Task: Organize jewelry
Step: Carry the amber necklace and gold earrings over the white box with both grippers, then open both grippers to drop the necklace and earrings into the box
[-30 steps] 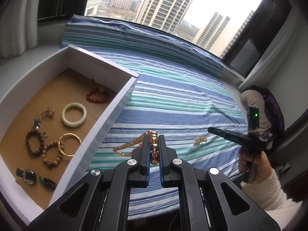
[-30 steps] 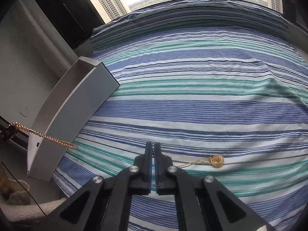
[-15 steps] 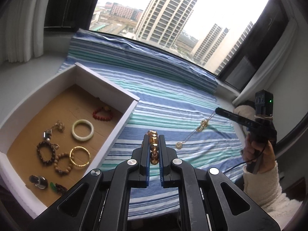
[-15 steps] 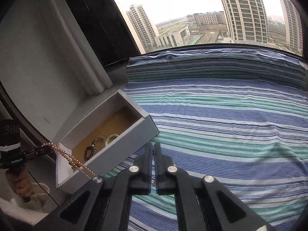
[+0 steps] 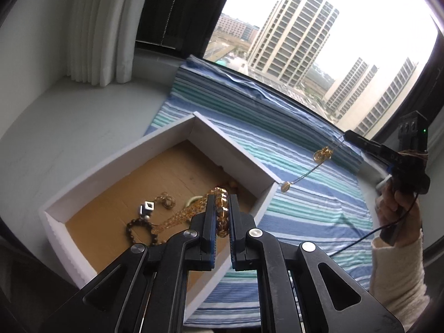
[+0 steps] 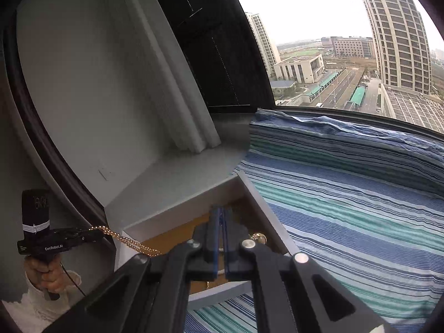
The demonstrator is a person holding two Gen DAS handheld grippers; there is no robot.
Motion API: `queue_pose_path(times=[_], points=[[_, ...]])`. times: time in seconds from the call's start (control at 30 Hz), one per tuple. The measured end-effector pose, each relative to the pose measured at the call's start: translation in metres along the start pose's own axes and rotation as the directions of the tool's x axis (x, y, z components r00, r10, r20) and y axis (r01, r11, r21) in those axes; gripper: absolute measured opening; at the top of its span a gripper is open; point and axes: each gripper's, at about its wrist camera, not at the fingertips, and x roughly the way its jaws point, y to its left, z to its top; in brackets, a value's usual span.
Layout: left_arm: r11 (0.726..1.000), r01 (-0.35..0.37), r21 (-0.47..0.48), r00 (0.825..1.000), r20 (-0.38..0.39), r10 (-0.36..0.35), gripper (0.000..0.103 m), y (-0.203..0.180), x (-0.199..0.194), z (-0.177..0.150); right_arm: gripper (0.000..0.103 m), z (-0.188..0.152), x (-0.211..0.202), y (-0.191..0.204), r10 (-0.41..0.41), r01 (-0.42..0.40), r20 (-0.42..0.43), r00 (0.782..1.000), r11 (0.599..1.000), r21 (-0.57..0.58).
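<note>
My left gripper (image 5: 221,208) is shut on an amber bead necklace (image 5: 222,211); its strands hang into the white jewelry box (image 5: 116,163), above a dark bead bracelet (image 5: 140,229) and a square silver charm (image 5: 147,207). In the right wrist view the same necklace (image 6: 127,240) trails from the left gripper (image 6: 91,234). My right gripper (image 6: 220,216) is shut on a thin gold pendant chain; in the left wrist view it (image 5: 347,136) holds the chain, with its gold pendant (image 5: 285,186) dangling above the box's right corner. The box (image 6: 244,183) lies below the right gripper.
The box stands on a blue and green striped cloth (image 5: 319,194) over a window ledge. A white pleated curtain (image 5: 97,27) hangs at the back left, with the window behind. A bare grey ledge (image 5: 69,127) lies left of the box.
Both grippers rose and swung left toward the box. The amber necklace now hangs over the box interior. The pendant chain is lifted clear of the cloth and carried to the box's right corner.
</note>
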Motion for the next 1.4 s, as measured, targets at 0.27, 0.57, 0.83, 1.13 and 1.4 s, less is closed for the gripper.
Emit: queue_pose_path(times=[0.27,0.57,0.83,1.13,1.4], points=[[0.992,-0.104,-0.077,0.994,-0.046,0.101,0.005,0.055,0.052,0.006,0.002,0.011,0.128,0.014,0.078,-0.078,-0.119,0.99,0.997,0.003],[0.974,-0.219,-0.057,0.974,-0.071,0.215,0.022,0.071,0.097,-0.008,0.01,-0.013,0.244,0.027,-0.003,-0.011,-0.262,0.965,0.998,-0.054],[0.9,-0.433,-0.046,0.897,0.076,0.435,0.1,0.057,0.082,-0.032,0.066,-0.029,0.228,0.038,-0.085,0.059,-0.273,0.958,0.993,-0.103],[0.79,-0.608,-0.078,0.78,0.129,0.613,0.101,0.023,0.066,-0.057,0.071,-0.076,0.179,0.078,-0.234,0.141,-0.244,0.941,0.927,-0.346],[0.776,-0.622,-0.106,0.776,0.049,0.629,0.101,0.017,0.06,-0.063,0.071,-0.097,0.163,0.094,-0.251,0.144,-0.253,0.934,0.915,-0.377]])
